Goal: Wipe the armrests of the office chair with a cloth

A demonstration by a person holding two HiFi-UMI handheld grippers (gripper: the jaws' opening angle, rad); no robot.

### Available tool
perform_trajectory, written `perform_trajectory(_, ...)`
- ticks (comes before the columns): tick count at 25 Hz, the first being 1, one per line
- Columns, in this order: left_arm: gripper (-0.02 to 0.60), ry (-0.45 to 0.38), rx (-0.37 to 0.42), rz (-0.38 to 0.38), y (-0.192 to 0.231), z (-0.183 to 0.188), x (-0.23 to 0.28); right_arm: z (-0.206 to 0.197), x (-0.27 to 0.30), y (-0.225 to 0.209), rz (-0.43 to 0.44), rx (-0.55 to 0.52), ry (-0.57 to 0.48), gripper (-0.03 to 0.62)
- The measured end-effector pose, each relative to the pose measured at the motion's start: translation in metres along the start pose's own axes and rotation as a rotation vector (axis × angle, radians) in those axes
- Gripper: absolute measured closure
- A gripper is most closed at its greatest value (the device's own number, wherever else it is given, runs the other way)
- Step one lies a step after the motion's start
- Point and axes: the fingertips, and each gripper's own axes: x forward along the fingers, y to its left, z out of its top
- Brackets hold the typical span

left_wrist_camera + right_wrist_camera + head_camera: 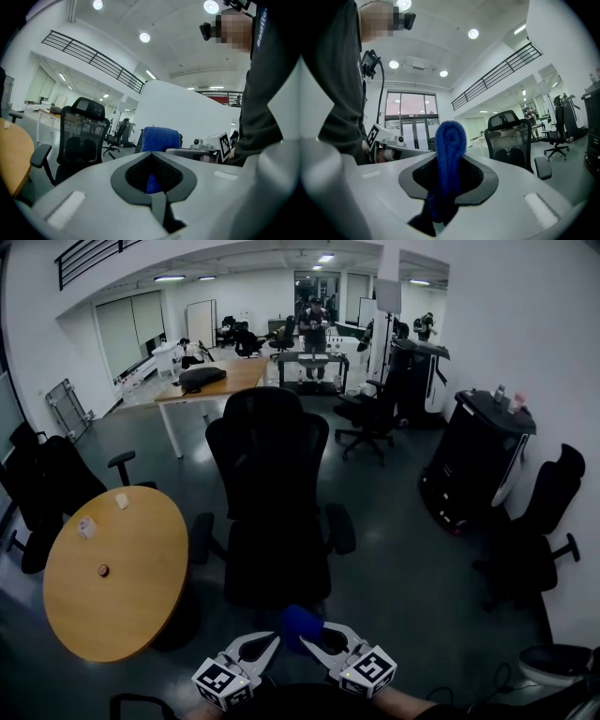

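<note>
The black office chair (pixel 272 493) stands in front of me with its back to me, one padded armrest (pixel 202 538) on its left and the other armrest (pixel 339 528) on its right. Both grippers are low at the view's bottom edge, short of the chair. My right gripper (pixel 307 640) (pixel 449 173) is shut on a folded blue cloth (pixel 300 622) (pixel 450 140) that sticks up out of its jaws. My left gripper (pixel 270 643) (pixel 153 161) is shut on nothing, close beside the cloth (pixel 160 139). The chair (pixel 82 136) (pixel 511 140) shows behind each gripper.
A round wooden table (pixel 112 568) stands close on the chair's left. More black chairs (pixel 52 488) sit at the far left and one chair (pixel 539 531) at the right wall. A black cabinet (pixel 478 456) is at the right, a long desk (pixel 211 381) behind.
</note>
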Motion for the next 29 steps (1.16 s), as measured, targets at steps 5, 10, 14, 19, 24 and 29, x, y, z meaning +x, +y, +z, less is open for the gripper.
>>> perform_trajectory(5, 0.568, 0.002, 0.007, -0.017, -0.003, -0.005, -0.002, 0.000, 0.000, 0.007, 0.004, -0.014, 0.005, 0.491)
perform_trajectory(10, 0.568, -0.004, 0.009, -0.024, 0.000, -0.005, -0.006, -0.002, 0.003, 0.011, -0.005, -0.020, 0.009, 0.491)
perform_trajectory(14, 0.568, -0.004, 0.008, -0.034, -0.001, -0.007, -0.006, -0.002, 0.002, 0.012, -0.010, -0.023, 0.012, 0.491)
perform_trajectory(19, 0.568, 0.000, -0.005, -0.039, -0.005, -0.007, -0.007, -0.004, 0.001, 0.016, -0.007, -0.034, 0.019, 0.491)
perform_trajectory(24, 0.568, 0.002, -0.009, -0.042, -0.007, -0.007, -0.007, -0.005, -0.002, 0.016, -0.009, -0.035, 0.022, 0.491)
perform_trajectory(29, 0.568, -0.002, -0.002, -0.037, -0.007, -0.006, -0.009, -0.001, -0.001, 0.020, -0.009, -0.029, 0.024, 0.491)
